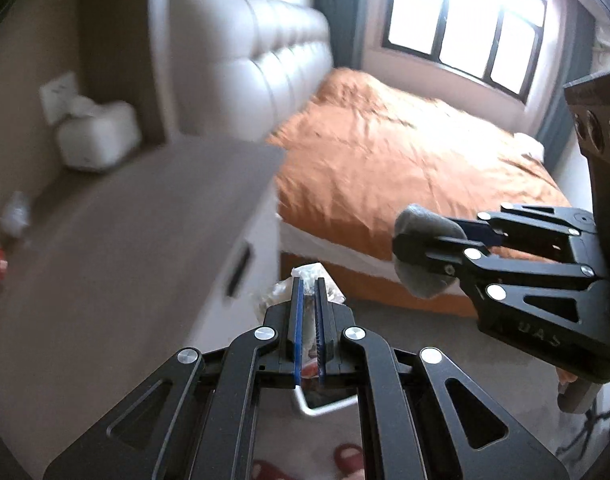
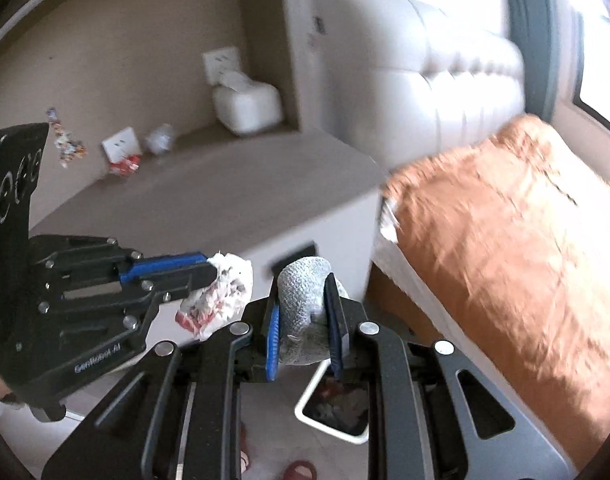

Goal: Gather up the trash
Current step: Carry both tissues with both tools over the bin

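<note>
Your left gripper (image 1: 309, 280) has its jaws pressed nearly together on a crumpled plastic wrapper (image 2: 221, 300), which bulges out past the fingertips; from the right wrist view it shows white with red print. Your right gripper (image 2: 305, 280) is clamped on a grey wad of paper towel (image 2: 303, 300), the wad sitting squarely between the blue pads (image 2: 272, 336) and sticking out above and below them. The two grippers hang side by side, close together, each with its load.

Directly below the right gripper's fingers stands a white-rimmed trash bin (image 2: 305, 404) on the floor, with scraps already inside; the grey wad is above its rim.

Farther off, on the brown cabinet top (image 2: 225, 200), more litter lies against the wall: a red-and-white wrapper (image 2: 123, 166), a clear crumpled piece (image 2: 159, 140) beside it, and a colourful wrapper (image 2: 67, 144) further left. A white tissue box (image 2: 247, 106) sits in the corner. Beyond lies the bed with the orange cover (image 1: 405, 160).
</note>
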Available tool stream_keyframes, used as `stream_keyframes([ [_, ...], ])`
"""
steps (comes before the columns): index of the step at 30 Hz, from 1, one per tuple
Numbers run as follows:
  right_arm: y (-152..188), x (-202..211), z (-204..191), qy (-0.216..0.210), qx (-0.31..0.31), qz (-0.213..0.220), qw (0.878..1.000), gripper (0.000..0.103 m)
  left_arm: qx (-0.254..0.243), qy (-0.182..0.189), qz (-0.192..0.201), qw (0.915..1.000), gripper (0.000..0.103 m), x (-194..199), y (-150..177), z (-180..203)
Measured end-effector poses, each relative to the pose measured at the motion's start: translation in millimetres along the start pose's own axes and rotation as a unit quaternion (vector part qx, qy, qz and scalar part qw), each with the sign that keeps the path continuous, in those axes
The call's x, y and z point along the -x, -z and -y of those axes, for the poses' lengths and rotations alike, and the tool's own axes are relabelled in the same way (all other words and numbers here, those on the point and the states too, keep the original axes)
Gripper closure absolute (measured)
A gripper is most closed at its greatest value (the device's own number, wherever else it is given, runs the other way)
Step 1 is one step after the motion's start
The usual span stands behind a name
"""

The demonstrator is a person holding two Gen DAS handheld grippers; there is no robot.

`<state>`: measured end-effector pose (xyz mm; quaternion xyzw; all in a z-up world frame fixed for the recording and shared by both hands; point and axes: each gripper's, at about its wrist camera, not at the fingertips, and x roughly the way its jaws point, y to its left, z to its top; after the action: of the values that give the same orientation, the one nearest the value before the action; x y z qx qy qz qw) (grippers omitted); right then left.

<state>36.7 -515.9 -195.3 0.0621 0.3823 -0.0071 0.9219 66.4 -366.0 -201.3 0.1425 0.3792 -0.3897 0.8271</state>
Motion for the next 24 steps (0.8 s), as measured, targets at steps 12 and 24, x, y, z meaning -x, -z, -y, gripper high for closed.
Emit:
stream_keyframes([
  [12,105.6,-119.4,73.5,-0.013,-0.060,-0.088,0.994,0.082,-0.028,0.043,-0.090,0.9947,0.098,-154.1,85.8,42.3],
  [24,211.6,-260.9,107.2,-0.032,-0.049,-0.135,0.989,0.082,-0.021,0.039,-0.133,0.9901,0.098,-316.1,195.1,37.4],
])
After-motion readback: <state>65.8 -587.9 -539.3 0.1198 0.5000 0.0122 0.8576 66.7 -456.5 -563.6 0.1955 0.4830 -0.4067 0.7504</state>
